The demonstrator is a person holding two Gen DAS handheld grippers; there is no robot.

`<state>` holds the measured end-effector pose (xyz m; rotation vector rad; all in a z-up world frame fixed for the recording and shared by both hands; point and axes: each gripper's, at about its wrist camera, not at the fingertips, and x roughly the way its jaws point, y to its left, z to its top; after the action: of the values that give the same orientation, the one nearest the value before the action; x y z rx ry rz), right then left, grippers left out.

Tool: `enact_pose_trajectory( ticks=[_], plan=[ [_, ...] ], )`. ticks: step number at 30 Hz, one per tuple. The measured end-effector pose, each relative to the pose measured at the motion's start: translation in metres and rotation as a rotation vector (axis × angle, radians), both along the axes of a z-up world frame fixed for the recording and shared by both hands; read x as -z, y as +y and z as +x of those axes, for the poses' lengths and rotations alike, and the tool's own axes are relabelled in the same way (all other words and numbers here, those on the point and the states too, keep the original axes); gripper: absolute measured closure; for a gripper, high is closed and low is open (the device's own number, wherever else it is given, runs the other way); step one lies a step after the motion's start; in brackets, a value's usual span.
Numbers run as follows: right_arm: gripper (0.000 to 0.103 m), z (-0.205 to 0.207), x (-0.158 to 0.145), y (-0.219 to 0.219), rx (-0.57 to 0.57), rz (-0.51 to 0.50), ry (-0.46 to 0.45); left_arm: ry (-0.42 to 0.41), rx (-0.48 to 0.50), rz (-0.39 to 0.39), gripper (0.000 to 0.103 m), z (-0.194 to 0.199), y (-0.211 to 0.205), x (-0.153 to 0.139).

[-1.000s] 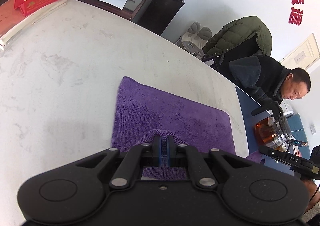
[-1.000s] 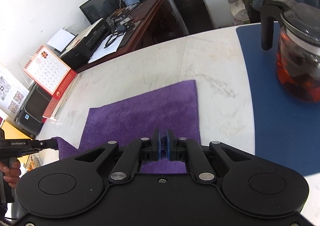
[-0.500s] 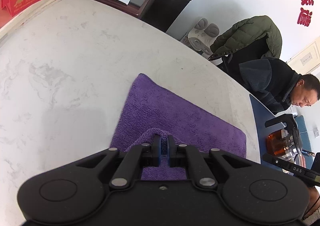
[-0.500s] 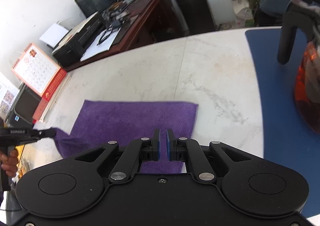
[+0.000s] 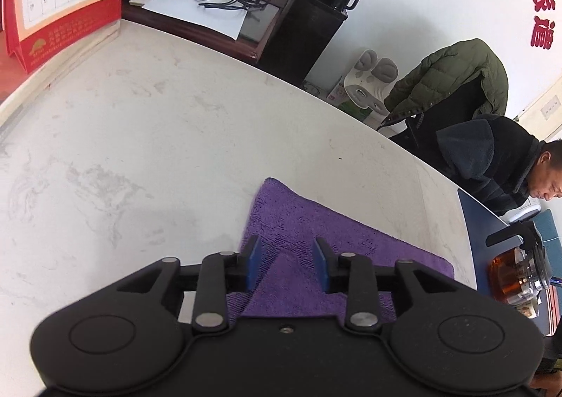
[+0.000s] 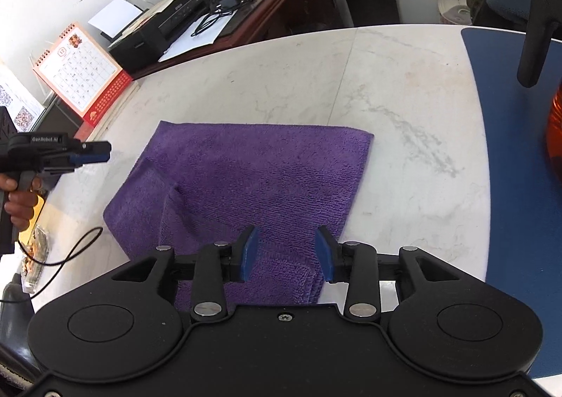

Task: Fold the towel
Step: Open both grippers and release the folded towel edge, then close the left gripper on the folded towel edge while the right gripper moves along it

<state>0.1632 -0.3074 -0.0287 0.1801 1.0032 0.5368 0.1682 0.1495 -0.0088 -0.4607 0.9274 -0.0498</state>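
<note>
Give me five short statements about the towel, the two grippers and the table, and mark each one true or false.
1. The purple towel lies on a white marble-look table. True.
2. The right gripper is clamped shut on the towel. False: its jaws are opening and its blue pads stand apart over the cloth.
3. The left gripper holds a towel corner lifted off the table. False: its jaws are opening too, and the towel lies on the table between them.
4. A red-based desk calendar stands at the table's far left edge in the right wrist view. True.
5. The towel rests on the blue mat. False: the mat lies apart from it, to the right, with bare table between.
</note>
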Motion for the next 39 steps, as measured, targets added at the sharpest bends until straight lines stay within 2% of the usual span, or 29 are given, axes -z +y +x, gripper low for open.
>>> enact_pose_trajectory(
  ticks=[4,7,11,15,20,26,31,39],
  plan=[
    [0.067,-0.01,-0.005,0.021,-0.151,-0.006,-0.055,0.035,0.081,0.097,0.073,-0.012,-0.014,0.009],
    [0.067,-0.02,-0.001,0.048,-0.272,-0.061,-0.067,0.057,0.15,0.189,0.073,-0.017,-0.032,0.024],
    [0.067,-0.025,0.014,0.073,-0.334,-0.129,-0.041,0.085,0.201,0.278,0.073,-0.028,-0.047,0.044],
    [0.067,-0.04,0.012,0.081,-0.371,-0.201,-0.091,0.048,0.266,0.364,0.072,-0.053,-0.058,0.049],
    [0.067,-0.062,0.009,0.075,-0.377,-0.204,-0.09,0.069,0.262,0.348,0.072,-0.085,-0.061,0.049],
    [0.067,-0.083,0.009,0.073,-0.41,-0.217,-0.074,0.108,0.271,0.344,0.071,-0.146,-0.07,0.048],
    [0.067,-0.103,0.007,0.071,-0.446,-0.216,-0.048,0.12,0.263,0.33,0.071,-0.181,-0.073,0.044],
    [0.065,-0.101,0.003,0.078,-0.469,-0.255,-0.034,-0.003,0.319,0.329,0.068,-0.149,-0.062,0.033]
  ],
)
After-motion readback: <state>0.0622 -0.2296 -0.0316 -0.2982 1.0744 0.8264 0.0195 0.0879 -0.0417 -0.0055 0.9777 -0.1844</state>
